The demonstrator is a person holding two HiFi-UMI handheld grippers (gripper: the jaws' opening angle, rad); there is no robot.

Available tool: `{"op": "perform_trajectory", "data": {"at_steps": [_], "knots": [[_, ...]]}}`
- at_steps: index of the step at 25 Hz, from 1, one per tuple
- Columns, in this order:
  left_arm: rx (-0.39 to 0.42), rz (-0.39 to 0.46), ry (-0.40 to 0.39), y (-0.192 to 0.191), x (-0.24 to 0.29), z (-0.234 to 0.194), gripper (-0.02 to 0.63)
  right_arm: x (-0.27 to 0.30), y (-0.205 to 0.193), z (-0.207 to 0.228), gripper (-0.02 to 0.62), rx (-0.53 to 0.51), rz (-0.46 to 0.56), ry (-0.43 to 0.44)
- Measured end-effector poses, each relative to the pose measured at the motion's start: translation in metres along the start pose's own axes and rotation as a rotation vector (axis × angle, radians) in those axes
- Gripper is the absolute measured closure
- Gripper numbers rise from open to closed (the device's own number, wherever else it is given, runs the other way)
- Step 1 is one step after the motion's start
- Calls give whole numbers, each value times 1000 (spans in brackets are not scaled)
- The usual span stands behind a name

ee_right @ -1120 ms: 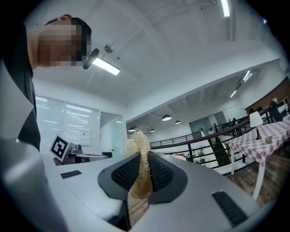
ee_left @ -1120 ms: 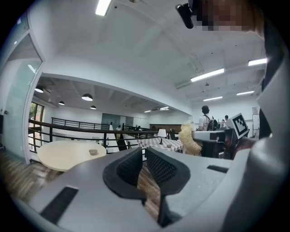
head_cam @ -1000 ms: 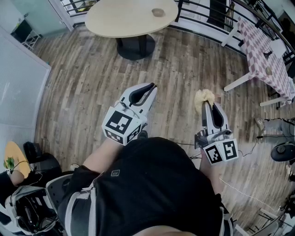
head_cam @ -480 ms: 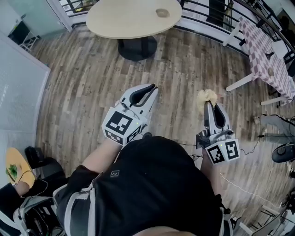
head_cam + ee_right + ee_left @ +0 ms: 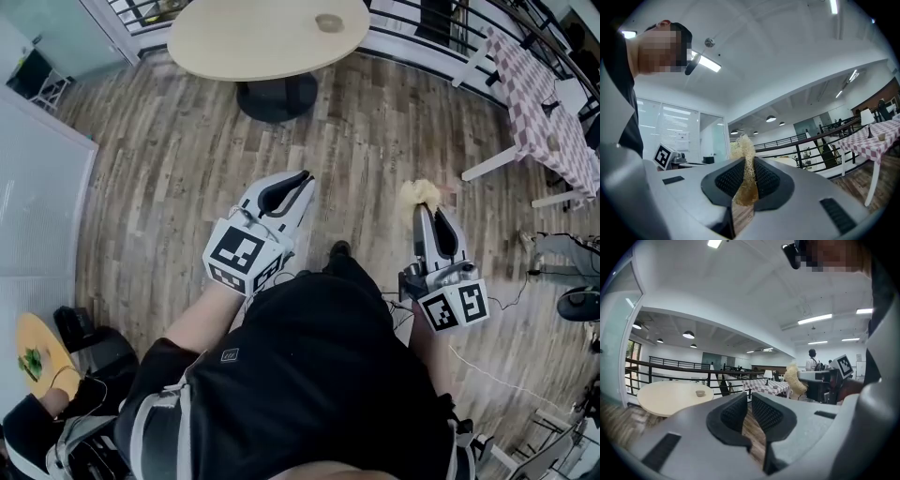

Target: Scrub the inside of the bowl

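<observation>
A small bowl (image 5: 329,22) stands on the round beige table (image 5: 253,42) far ahead of me; in the left gripper view the bowl (image 5: 700,393) is small on the table (image 5: 665,397). My left gripper (image 5: 298,183) is held out over the wooden floor, its jaws (image 5: 749,401) shut with nothing between them. To its right, my right gripper (image 5: 424,211) is shut on a pale yellow loofah scrubber (image 5: 418,194), and the fibres (image 5: 746,176) stick out past the fingertips. The scrubber (image 5: 793,379) also shows from the left gripper.
A black railing (image 5: 422,23) runs behind the round table. A table with a checked cloth (image 5: 548,117) stands at the right. A glass partition (image 5: 37,178) lines the left side, with a yellow stool (image 5: 36,349) and gear at the lower left. My shoe (image 5: 339,249) shows between the grippers.
The person has stepped forward across the wooden floor and a shoe now shows between the grippers. Both grippers have travelled along in the same pose, the scrubber still held.
</observation>
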State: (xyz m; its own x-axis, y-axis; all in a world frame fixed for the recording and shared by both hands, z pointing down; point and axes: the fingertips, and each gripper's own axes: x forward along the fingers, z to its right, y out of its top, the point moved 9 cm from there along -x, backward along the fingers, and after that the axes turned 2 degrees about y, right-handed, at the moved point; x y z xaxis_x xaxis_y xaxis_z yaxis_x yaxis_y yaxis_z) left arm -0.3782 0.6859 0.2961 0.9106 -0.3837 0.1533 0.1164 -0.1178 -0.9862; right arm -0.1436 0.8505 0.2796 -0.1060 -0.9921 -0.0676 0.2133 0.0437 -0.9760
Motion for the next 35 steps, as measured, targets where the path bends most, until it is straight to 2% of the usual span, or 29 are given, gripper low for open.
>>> {"op": "perform_trajectory", "data": {"at_steps": [9,17,23,28,35], "knots": [[-3,-23,58,6,68,-44,570,72,-3,68,534,32,-9,42],[1,-50,84,38,184,-90,571,162,8,174,534,73,-7,73],[1,-46,120,60,254,-118,571,215,18,235,534,82,-21,123],[-9,-46,154,65,292,-142,571,252,16,270,534,99,-37,145],[-34,-45,188,68,330,-186,571,304,17,296,534,106,-66,172]]}}
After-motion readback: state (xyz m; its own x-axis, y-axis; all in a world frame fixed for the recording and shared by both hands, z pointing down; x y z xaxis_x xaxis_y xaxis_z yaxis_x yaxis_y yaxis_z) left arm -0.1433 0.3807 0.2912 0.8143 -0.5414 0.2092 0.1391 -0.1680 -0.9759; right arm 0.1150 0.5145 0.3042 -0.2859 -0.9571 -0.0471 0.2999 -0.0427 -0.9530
